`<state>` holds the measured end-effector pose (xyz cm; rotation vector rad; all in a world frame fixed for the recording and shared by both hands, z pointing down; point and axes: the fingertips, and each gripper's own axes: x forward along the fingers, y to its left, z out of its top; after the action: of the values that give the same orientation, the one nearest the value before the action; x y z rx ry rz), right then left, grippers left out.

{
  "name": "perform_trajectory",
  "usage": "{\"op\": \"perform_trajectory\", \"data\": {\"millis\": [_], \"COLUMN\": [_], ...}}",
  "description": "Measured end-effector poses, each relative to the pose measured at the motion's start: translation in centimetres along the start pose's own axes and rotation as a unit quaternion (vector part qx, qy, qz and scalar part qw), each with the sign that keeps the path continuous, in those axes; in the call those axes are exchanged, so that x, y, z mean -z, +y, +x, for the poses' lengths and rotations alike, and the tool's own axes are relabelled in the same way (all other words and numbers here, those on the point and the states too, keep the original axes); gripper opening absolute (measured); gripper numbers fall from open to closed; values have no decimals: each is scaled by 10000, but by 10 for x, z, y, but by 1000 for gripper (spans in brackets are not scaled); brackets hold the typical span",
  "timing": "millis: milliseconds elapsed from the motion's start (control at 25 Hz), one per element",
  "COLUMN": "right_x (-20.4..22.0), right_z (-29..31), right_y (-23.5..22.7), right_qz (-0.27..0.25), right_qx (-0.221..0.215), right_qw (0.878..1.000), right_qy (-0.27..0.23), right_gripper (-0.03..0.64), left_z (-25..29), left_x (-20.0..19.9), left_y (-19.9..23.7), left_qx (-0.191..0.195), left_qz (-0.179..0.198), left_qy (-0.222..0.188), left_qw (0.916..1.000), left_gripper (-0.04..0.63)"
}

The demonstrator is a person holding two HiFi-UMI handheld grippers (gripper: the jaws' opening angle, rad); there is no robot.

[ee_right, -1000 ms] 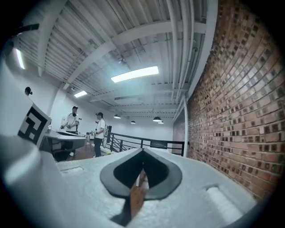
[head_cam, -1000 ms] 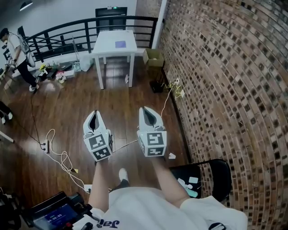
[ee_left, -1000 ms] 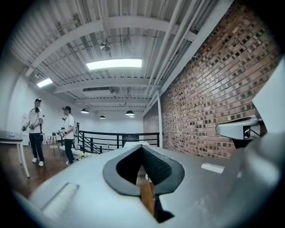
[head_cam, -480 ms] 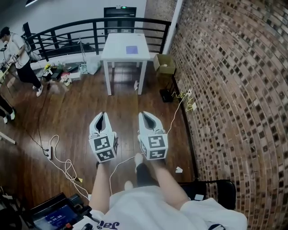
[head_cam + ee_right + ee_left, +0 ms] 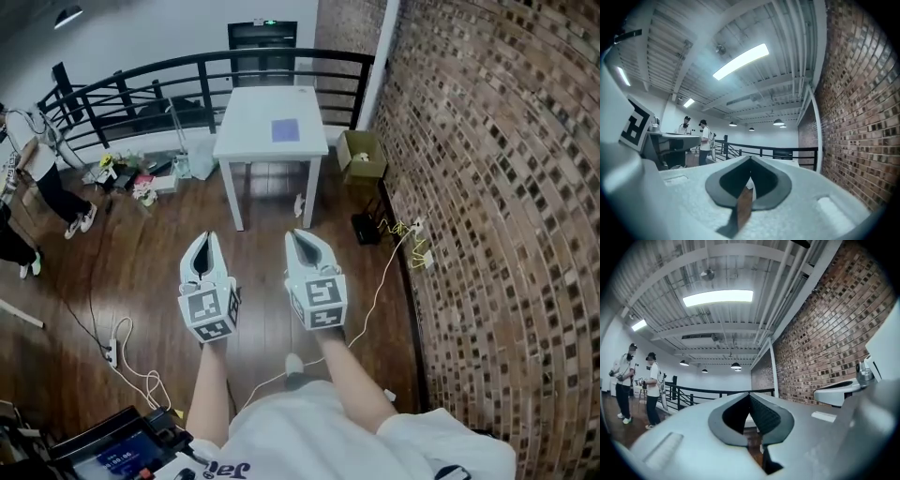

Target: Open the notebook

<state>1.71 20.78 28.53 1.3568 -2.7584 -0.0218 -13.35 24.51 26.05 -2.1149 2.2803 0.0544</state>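
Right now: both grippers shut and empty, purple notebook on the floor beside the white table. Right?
No. The purple notebook lies on top of the white table, not on the floor; the head view shows it. The left gripper and right gripper are shut and empty, as you said.

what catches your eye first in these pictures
The white left claw and white right claw, each with a square-marker cube, are held side by side, shut and empty, over the dark wooden floor. Ahead stands a white square table with a small purple notebook lying on it. A red brick wall fills the right side.
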Motion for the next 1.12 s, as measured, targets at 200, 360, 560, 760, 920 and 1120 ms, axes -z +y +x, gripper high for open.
{"op": "perform_trajectory", "data": {"millis": [200, 360, 560, 760, 920, 1120], "right_x": [-6, 14, 42, 69, 74, 60], "right_z": [69, 96, 144, 207, 269, 354], "right_y": [-57, -69, -90, -122, -147, -165], "right_qz": [214, -486, -616, -195, 310, 498], "right_qx": [-220, -514, -439, -301, -187, -55], "right_qw": [9995, 9969, 9971, 9989, 9983, 9978], "right_qy": [-113, -353, 50, 290, 453, 428], "right_gripper": [-14, -14, -14, -14, -14, -14], "left_z": [83, 112, 164, 237, 308, 392], "left_x": [6, 24, 52, 81, 94, 87], "left_y": [-9, -21, -14, -2, 16, 40], "left_qx": [-143, -118, -9, 230, 415, 761], "left_qz": [17, 407, 311, 218, 283, 219], "left_qy": [-13, -102, 140, 259, 264, 194], "left_qw": [9999, 9990, 9994, 9992, 9984, 9967], "left_gripper": [5, 14, 14, 14, 14, 15]}}
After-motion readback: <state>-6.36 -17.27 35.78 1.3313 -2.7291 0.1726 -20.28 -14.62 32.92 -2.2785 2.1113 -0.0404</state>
